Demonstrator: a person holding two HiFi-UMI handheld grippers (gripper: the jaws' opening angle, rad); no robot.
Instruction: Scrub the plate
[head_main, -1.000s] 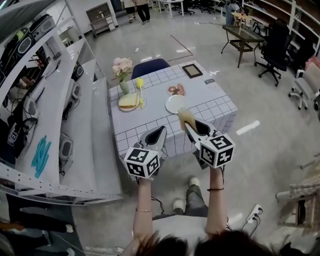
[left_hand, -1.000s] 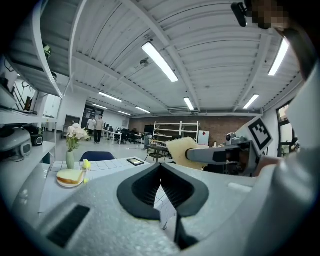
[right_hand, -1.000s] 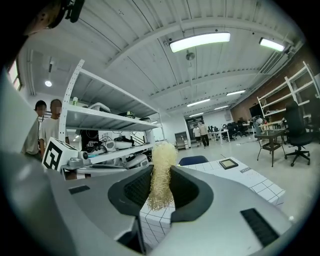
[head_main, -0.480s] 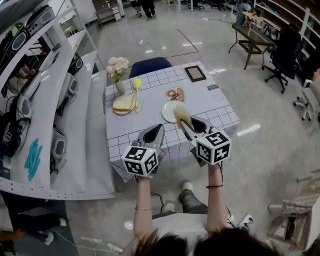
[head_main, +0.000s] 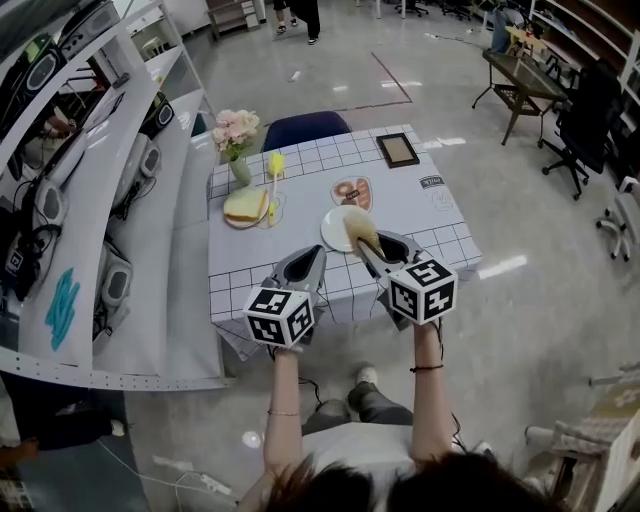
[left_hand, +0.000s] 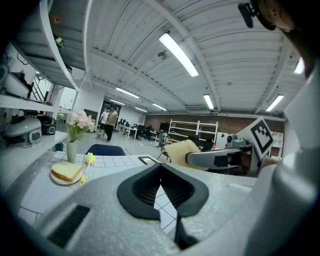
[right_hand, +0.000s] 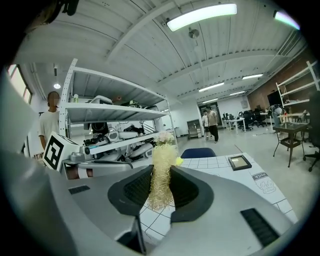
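A: Two grippers up, and one white plate (head_main: 335, 230) on the worktop (head_main: 250, 275), lying just far-left of the right gripper (head_main: 368, 248).
B: That right one is clamped on a straw-coloured scrubber (right_hand: 161, 172). The jaws pinch its lower half and the pad stands out along them.
A: From overhead the scrubber's tip overlaps the plate's right edge. Touching or above it, I can't tell.
B: Left gripper (head_main: 317, 257)?
A: Jaws pressed together, nothing in them, over the worktop's near edge, near-left of the plate.
B: So the right is nearer. I'd say a short push far and down lands the pad.
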